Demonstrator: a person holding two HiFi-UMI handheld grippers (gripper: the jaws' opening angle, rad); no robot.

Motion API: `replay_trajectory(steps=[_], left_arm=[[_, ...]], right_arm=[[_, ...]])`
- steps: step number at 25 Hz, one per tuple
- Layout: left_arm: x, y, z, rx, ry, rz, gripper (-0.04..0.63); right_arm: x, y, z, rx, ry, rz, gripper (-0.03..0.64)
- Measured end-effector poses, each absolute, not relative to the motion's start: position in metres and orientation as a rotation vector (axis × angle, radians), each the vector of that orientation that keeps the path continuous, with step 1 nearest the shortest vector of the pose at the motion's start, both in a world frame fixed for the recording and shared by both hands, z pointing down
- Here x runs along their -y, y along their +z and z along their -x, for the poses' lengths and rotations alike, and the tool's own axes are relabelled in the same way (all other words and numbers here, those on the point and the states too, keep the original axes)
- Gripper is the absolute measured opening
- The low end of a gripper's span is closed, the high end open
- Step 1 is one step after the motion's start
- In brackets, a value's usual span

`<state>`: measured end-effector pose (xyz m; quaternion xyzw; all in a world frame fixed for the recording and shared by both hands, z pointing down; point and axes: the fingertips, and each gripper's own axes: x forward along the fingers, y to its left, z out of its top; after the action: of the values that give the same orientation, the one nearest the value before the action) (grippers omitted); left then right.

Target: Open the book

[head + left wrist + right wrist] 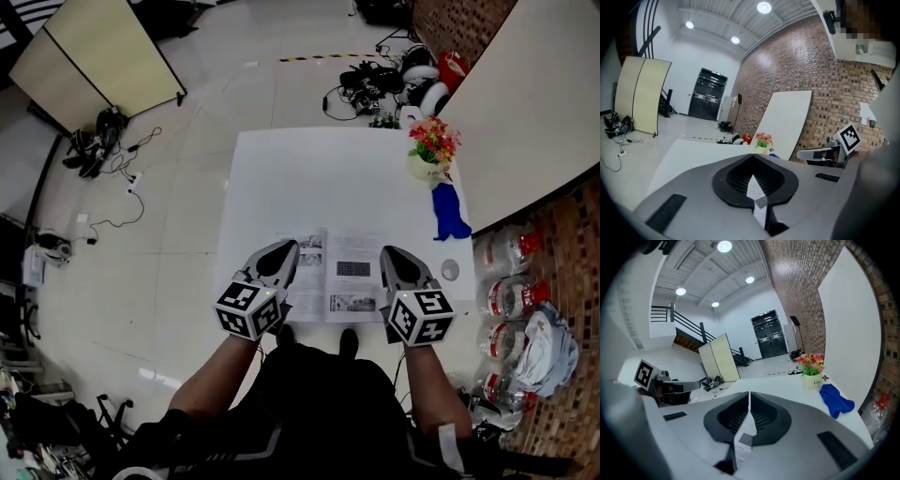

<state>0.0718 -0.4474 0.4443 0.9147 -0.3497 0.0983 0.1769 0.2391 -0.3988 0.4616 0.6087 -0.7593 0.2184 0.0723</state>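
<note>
The book (pixel 339 277) lies open on the white table (pixel 319 178), near its front edge, showing printed pages with pictures. My left gripper (pixel 282 255) is at the book's left side and my right gripper (pixel 387 259) at its right side. In the left gripper view the left gripper (pixel 754 186) is shut on a thin printed page (pixel 759 202) that stands edge-on between the jaws. The right gripper view shows the same: the right gripper (pixel 748 420) is shut on a page (pixel 743 438).
A pot of flowers (pixel 430 148) and a blue cloth (pixel 449 214) sit along the table's right edge, with a small round disc (pixel 451 270) nearer me. Cables and gear (pixel 373 82) lie on the floor beyond. A folding screen (pixel 103 56) stands at the far left.
</note>
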Motion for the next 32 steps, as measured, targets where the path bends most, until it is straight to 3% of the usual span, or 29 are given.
replay_trajectory(steps=[9,18,23,32], left_arm=[[0.394,0.438,-0.069,1.064,0.329,-2.656,-0.005],[0.330,0.425,0.005,1.084,0.216,-2.685,-0.005],[0.299,0.448,0.046,1.055,0.309,-2.624,-0.005],[0.199,0.408,0.014,1.006,0.186,-2.666,-0.005]], right_arm=[[0.378,0.448,-0.235,2.407,0.595,-1.676,0.002],[0.305,0.414,-0.185,2.353,0.534,-1.763,0.002],[0.256,0.408,-0.163,2.241,0.447,-1.858,0.002],[0.163,0.368,-0.178,2.308,0.356,-1.899,0.001]])
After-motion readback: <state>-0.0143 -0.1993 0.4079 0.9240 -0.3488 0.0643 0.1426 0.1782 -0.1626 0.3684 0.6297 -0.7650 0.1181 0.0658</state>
